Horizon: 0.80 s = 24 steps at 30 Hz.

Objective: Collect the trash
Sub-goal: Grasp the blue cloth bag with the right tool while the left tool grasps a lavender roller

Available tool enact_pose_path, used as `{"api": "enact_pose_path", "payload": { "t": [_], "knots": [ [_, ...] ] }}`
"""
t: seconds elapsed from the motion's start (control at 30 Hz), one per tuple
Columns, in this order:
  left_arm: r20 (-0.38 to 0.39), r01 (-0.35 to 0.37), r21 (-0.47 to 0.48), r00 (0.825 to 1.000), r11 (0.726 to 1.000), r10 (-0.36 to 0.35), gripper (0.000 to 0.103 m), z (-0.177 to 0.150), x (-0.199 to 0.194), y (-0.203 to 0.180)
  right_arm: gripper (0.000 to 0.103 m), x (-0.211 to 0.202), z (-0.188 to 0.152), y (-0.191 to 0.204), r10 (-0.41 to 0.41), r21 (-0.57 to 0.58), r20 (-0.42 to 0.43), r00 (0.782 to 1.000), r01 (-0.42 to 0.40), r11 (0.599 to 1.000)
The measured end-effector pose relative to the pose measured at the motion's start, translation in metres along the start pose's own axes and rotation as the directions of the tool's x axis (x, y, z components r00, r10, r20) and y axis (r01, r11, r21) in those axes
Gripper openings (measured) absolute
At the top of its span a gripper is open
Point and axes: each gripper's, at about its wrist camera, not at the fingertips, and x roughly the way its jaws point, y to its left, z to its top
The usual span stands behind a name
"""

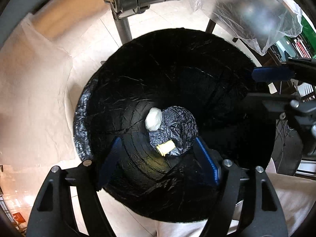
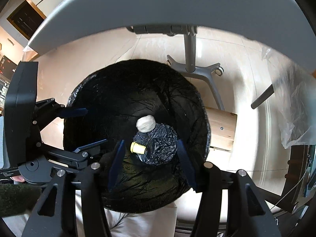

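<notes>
Black-lined bin point(image 1: 138, 83), both grippers point(image 1: 158, 158) point(image 2: 152, 162) poised above, spread

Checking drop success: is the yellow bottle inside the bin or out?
Inside. The yellow bottle lies on its side at the bin bottom beside a white wad.

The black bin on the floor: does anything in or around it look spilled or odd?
Nothing stands out. The black bin is lined, and a crumpled white wad and a small yellow bottle lie at its bottom. No trash shows on the floor around it.
</notes>
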Motion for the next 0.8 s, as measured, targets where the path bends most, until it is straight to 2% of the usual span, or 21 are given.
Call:
{"api": "enact_pose_path", "payload": {
  "t": [0.2,0.3,0.33,0.4,0.47,0.53,0.63,0.67,0.7,0.73,0.77,0.8],
  "knots": [
    [0.073,0.002,-0.038,0.997,0.999,0.001,0.076,-0.010,-0.041,0.013,0.068,-0.052,-0.003,-0.006,-0.049,-0.002,0.093,0.994,0.050,0.999],
    [0.148,0.022,-0.073,0.989,0.997,-0.011,0.077,-0.010,-0.077,0.022,0.080,-0.095,0.001,-0.007,-0.075,0.004,0.187,0.980,0.076,0.997],
    [0.180,0.028,-0.082,0.984,0.996,-0.013,0.081,-0.009,-0.091,0.024,0.085,-0.111,0.004,-0.007,-0.091,0.005,0.225,0.970,0.092,0.996],
    [0.258,0.033,-0.097,0.966,0.995,-0.007,0.087,-0.006,-0.121,0.029,0.093,-0.137,0.012,-0.006,-0.125,0.006,0.301,0.945,0.129,0.992],
    [0.347,0.026,-0.115,0.938,0.993,0.016,0.093,0.000,-0.154,0.034,0.099,-0.166,0.026,-0.003,-0.166,0.024,0.388,0.907,0.170,0.985],
    [0.414,0.009,-0.128,0.909,0.992,0.045,0.097,0.008,-0.177,0.036,0.099,-0.185,0.040,-0.004,-0.182,0.050,0.450,0.875,0.178,0.983],
    [0.526,-0.076,-0.176,0.836,0.981,0.159,0.097,0.020,-0.214,0.038,0.099,-0.208,0.060,-0.003,-0.156,0.075,0.528,0.835,0.137,0.988],
    [0.554,-0.112,-0.197,0.807,0.974,0.205,0.097,0.025,-0.226,0.039,0.099,-0.221,0.067,-0.002,-0.138,0.077,0.568,0.812,0.115,0.990],
    [0.599,-0.169,-0.235,0.750,0.957,0.279,0.097,0.029,-0.243,0.038,0.099,-0.229,0.070,0.002,-0.137,0.081,0.596,0.791,0.110,0.991],
    [0.626,-0.197,-0.254,0.713,0.947,0.316,0.097,0.030,-0.253,0.038,0.099,-0.240,0.070,0.003,-0.135,0.083,0.636,0.759,0.107,0.991],
    [0.669,-0.233,-0.280,0.649,0.931,0.363,0.097,0.031,-0.266,0.036,0.099,-0.251,0.072,0.007,-0.136,0.081,0.675,0.726,0.110,0.991],
    [0.694,-0.248,-0.293,0.609,0.923,0.384,0.102,0.033,-0.274,0.035,0.099,-0.266,0.071,0.013,-0.144,0.079,0.733,0.664,0.126,0.989]
  ]
}}
